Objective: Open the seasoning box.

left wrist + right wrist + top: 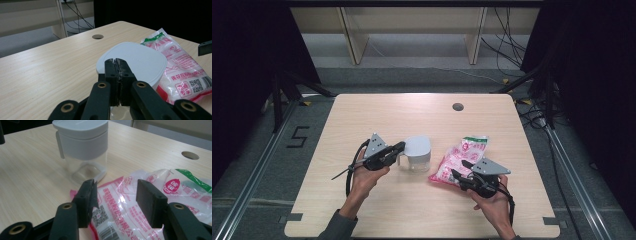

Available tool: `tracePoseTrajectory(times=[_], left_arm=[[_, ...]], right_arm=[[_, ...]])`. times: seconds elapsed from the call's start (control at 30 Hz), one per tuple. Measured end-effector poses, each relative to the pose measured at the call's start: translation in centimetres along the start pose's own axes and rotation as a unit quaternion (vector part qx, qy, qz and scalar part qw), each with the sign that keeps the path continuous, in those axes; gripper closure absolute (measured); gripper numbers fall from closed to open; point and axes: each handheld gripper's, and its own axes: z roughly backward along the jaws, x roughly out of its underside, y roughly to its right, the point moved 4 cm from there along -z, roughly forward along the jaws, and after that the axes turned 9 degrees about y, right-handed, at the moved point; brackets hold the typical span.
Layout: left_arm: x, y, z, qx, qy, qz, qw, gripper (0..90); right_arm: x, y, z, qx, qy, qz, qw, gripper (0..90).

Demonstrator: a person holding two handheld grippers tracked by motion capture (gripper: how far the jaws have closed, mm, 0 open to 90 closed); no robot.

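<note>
A clear container with a white lid (418, 150) stands upright at the middle of the table. My left gripper (401, 146) is shut at its left side, by the thin handle. In the left gripper view the closed tips (116, 61) line up with the near rim of the lid (140, 57), and nothing shows between them. A pink and white plastic bag (464, 150) lies flat to the right. My right gripper (116, 192) stands open, its jaws astride the near end of the bag (175, 187) without pressing it, and the container (82, 142) stands beyond.
The wooden table (362, 115) has a round cable hole (457, 106) near its far edge. Stand legs and cables lie on the floor on both sides, and a wooden shelf frame stands behind. There is free tabletop to the left and far side.
</note>
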Motion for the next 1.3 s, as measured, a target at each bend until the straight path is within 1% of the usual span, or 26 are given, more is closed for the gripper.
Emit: tracePoseTrajectory(times=[0.03, 0.07, 0.1, 0.17, 0.2, 0.23, 0.33, 0.4, 0.43, 0.47, 0.53, 0.57, 0.63, 0.67, 0.73, 0.77, 0.8, 0.87, 0.93, 0.97, 1.03, 1.1, 1.13, 1.2, 1.23, 1.3], left_arm=[[0.0, 0.0, 0.0, -0.001, 0.000, 0.000, 1.0000, 87.3], [0.0, 0.0, 0.0, -0.001, 0.000, 0.000, 1.0000, 87.3], [0.0, 0.1, 0.0, -0.002, -0.001, 0.000, 1.0000, 87.3], [0.0, 0.0, 0.0, -0.001, -0.001, -0.001, 1.0000, 87.4], [0.0, 0.0, 0.0, -0.001, 0.000, 0.000, 1.0000, 87.4], [0.0, 0.0, 0.0, -0.001, 0.000, 0.000, 1.0000, 87.4], [0.0, 0.0, 0.0, -0.001, 0.001, 0.001, 1.0000, 87.4], [0.0, 0.0, 0.0, -0.001, 0.001, 0.000, 1.0000, 87.3], [0.1, 0.0, 0.1, -0.001, 0.000, -0.001, 1.0000, 87.4], [0.1, 0.0, 0.1, -0.001, 0.000, -0.001, 1.0000, 87.4], [0.1, 0.0, 0.1, -0.001, 0.000, -0.001, 1.0000, 87.4], [0.1, -0.1, 0.1, 0.000, 0.001, -0.001, 1.0000, 87.4], [0.1, -0.1, 0.2, -0.002, -0.001, -0.002, 1.0000, 87.4], [0.2, -0.1, 0.3, -0.003, -0.001, -0.002, 1.0000, 87.4], [0.2, -0.2, 0.3, -0.003, -0.003, -0.002, 1.0000, 87.4], [0.3, -0.3, 0.3, -0.006, -0.004, -0.003, 1.0000, 87.4], [0.4, -0.3, 0.3, -0.005, -0.001, -0.002, 1.0000, 87.4], [0.4, -0.4, 0.3, -0.005, 0.000, -0.002, 1.0000, 87.4], [0.3, -0.3, 0.3, -0.005, -0.002, -0.002, 1.0000, 87.4], [0.3, -0.3, 0.3, -0.005, -0.002, -0.002, 1.0000, 87.4], [0.4, -0.4, 0.3, -0.005, -0.002, -0.002, 1.0000, 87.4], [0.5, -0.5, 0.4, -0.005, -0.004, -0.004, 1.0000, 87.2], [0.5, -0.6, 0.4, -0.004, -0.003, -0.002, 1.0000, 87.1], [0.6, -0.7, 0.4, -0.004, -0.004, -0.004, 1.0000, 87.0], [0.7, -0.7, 0.4, -0.004, -0.005, -0.004, 1.0000, 86.6], [0.7, -0.8, 0.3, -0.004, 0.003, -0.003, 1.0000, 86.5]], right_arm=[[-0.1, 0.1, -0.3, -0.003, 0.002, -0.002, 1.0000, 51.8], [-0.2, -0.1, -0.6, -0.004, 0.000, -0.018, 0.9998, 53.7], [-0.2, -0.1, -0.6, -0.004, 0.000, -0.018, 0.9998, 53.7], [-0.4, 0.1, -1.4, -0.010, 0.007, -0.005, 0.9999, 59.5], [-0.4, 0.1, -1.4, -0.010, 0.007, -0.005, 0.9999, 59.5], [-0.7, 0.0, -1.8, -0.013, 0.006, -0.011, 0.9998, 63.9], [-1.0, 0.1, -2.5, -0.018, 0.020, -0.015, 0.9995, 69.3], [-1.1, 0.1, -2.7, -0.022, 0.012, -0.012, 0.9996, 71.1], [-1.3, 0.0, -3.0, -0.023, 0.010, -0.007, 0.9997, 74.9], [-1.4, 0.0, -3.2, -0.026, 0.014, 0.001, 0.9996, 76.5], [-1.6, -0.2, -3.3, -0.026, 0.011, -0.003, 0.9996, 77.6], [-1.7, -0.3, -3.4, -0.030, 0.008, 0.005, 0.9995, 79.0], [-1.9, -0.4, -3.8, -0.035, 0.013, 0.008, 0.9993, 81.6], [-1.9, -0.4, -4.1, -0.033, 0.016, 0.015, 0.9992, 83.6], [-1.9, -0.5, -4.2, -0.034, 0.009, 0.011, 0.9993, 84.9], [-2.0, -0.5, -4.5, -0.040, 0.014, 0.024, 0.9988, 86.2], [-2.1, -0.7, -4.6, -0.039, 0.014, 0.018, 0.9990, 87.4], [-2.4, -0.8, -5.0, -0.045, 0.023, 0.032, 0.9982, 89.6], [-2.8, -1.3, -5.3, -0.051, 0.022, 0.028, 0.9980, 90.0], [-3.0, -1.6, -5.8, -0.061, 0.012, 0.037, 0.9974, 90.0], [-3.1, -1.7, -6.0, -0.057, 0.019, 0.039, 0.9975, 90.0], [-3.3, -2.1, -6.2, -0.063, 0.014, 0.035, 0.9973, 90.0], [-3.5, -2.2, -6.4, -0.071, 0.015, 0.040, 0.9966, 90.0], [-3.7, -2.1, -6.4, -0.064, 0.019, 0.040, 0.9970, 90.0], [-3.8, -2.3, -6.6, -0.072, 0.020, 0.030, 0.9968, 90.0], [-3.9, -2.3, -6.7, -0.074, 0.024, 0.033, 0.9964, 90.0]])
